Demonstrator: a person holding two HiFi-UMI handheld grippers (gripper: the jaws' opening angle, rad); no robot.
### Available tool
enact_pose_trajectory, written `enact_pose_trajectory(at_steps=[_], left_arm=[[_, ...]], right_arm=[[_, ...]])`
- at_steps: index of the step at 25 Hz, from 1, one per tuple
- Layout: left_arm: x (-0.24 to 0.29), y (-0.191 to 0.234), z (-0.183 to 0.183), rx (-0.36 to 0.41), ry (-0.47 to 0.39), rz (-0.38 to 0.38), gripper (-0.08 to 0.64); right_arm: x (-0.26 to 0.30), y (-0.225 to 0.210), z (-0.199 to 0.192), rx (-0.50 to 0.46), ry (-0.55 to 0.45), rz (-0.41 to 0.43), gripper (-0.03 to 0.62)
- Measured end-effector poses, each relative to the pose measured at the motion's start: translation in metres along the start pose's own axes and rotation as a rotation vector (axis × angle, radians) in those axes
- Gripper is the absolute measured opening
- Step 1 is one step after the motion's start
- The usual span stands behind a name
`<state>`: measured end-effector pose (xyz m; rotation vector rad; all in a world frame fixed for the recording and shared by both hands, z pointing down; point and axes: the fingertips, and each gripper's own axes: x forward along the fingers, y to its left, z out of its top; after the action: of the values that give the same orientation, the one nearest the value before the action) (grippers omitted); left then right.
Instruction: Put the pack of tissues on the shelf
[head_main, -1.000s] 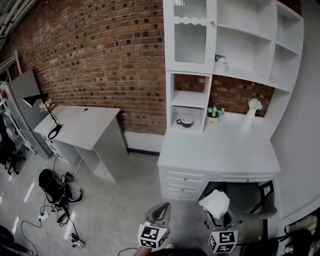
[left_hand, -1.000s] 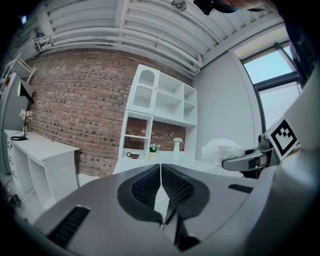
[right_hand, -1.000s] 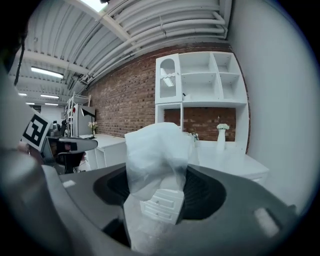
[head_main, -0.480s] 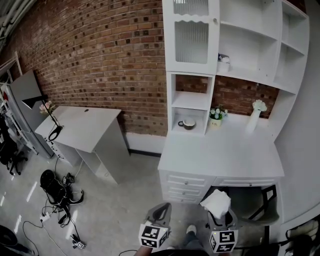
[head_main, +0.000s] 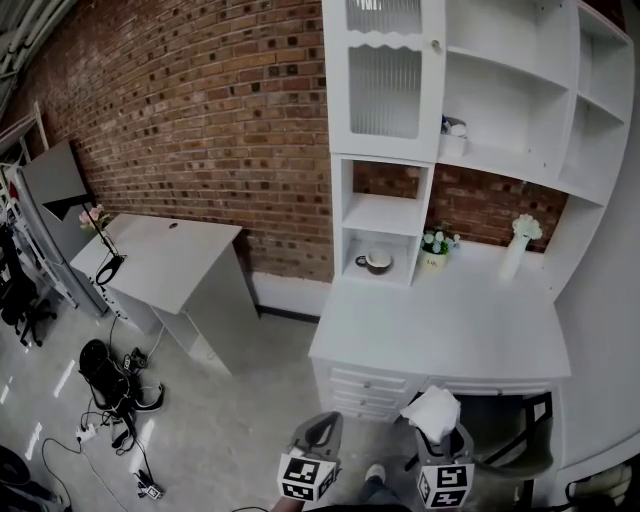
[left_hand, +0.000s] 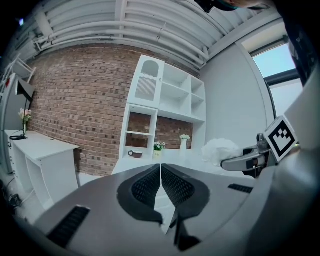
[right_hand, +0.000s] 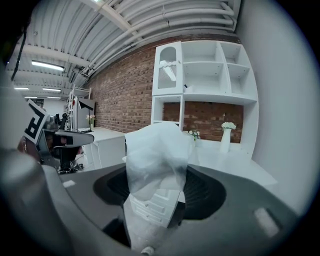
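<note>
Holding the pack of tissues (right_hand: 156, 150) clamped in your right gripper (head_main: 441, 440), just short of the table's (head_main: 440, 320) near edge | left gripper (left_hand: 160, 175) closed, empty | advice: approach the far shelf (head_main: 385, 213) level, grip firm, avoiding the cup (head_main: 376, 262).

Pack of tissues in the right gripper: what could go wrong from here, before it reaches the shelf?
1. The right gripper pinches the soft pack of tissues with much of it sticking out past the jaws; it may tilt or slip out.
2. The white vase and the flower pot stand on the desk under the shelves; a reaching arm could knock them over.
</note>
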<state>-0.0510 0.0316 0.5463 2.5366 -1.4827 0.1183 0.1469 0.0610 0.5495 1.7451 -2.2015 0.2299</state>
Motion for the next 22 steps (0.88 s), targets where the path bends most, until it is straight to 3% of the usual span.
enact_pose_trajectory(at_steps=[12,22], left_arm=[[0.072,-0.014,0.007,0.003,0.040,0.007,0.012],[0.122,-0.024,0.022,0.026,-0.004,0.041,0.012]], right_arm=[[0.051,-0.055,0.014,0.015,-0.010,0.036,0.278],[0.090,-0.096,0.023,0.003,-0.033,0.067,0.278]])
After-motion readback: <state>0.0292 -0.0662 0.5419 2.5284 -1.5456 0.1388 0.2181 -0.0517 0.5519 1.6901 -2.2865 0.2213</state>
